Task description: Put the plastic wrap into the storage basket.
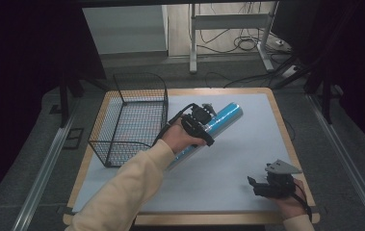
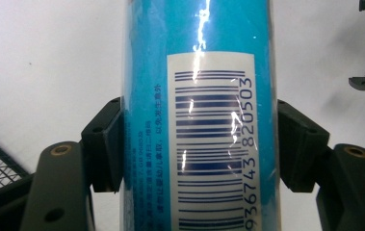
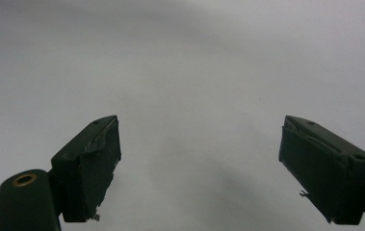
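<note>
The left tongs are clamped across a blue tube lying near the middle of the table, just beside the wire basket at the left edge. The right tongs rest near the front right corner, jaws apart and holding nothing.

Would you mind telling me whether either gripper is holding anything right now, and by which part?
The left gripper clamps the blue tube around its middle, at the barcode label. The right gripper is open and holds nothing.
</note>
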`<action>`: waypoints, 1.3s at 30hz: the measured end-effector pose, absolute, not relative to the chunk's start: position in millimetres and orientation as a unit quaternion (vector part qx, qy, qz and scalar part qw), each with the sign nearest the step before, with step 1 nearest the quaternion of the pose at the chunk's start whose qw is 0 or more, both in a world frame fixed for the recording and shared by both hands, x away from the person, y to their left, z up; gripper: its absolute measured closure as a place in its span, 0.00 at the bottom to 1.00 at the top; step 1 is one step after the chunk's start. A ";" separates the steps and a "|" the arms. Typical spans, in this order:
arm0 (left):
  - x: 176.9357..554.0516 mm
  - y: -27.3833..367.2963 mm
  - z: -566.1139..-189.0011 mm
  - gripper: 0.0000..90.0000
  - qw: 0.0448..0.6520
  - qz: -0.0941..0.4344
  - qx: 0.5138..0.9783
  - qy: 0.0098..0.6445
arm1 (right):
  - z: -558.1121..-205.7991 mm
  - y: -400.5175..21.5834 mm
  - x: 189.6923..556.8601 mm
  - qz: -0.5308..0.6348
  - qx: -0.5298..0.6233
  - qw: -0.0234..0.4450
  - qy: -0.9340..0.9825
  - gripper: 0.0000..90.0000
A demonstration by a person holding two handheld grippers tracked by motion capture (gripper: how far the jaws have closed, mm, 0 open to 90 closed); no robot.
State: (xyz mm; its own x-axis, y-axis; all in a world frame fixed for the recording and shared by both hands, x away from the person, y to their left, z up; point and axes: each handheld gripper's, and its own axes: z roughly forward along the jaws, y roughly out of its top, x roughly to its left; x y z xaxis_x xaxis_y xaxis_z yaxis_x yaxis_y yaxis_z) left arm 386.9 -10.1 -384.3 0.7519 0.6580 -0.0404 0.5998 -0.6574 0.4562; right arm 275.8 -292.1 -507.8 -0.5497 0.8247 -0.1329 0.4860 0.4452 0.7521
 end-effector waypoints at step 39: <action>413.5 11.9 -349.7 0.35 0.255 0.093 0.883 0.382 | -506.7 -292.4 275.7 0.340 0.403 0.252 0.812 0.17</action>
State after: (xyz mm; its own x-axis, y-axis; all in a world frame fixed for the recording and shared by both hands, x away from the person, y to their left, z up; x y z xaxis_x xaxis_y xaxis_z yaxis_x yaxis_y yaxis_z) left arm 413.5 11.9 -349.7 0.6911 0.7221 -0.0312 0.6276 -0.5781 0.5214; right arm 275.7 -292.4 -506.7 -0.5481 0.8255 -0.1349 0.4831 0.4441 0.7546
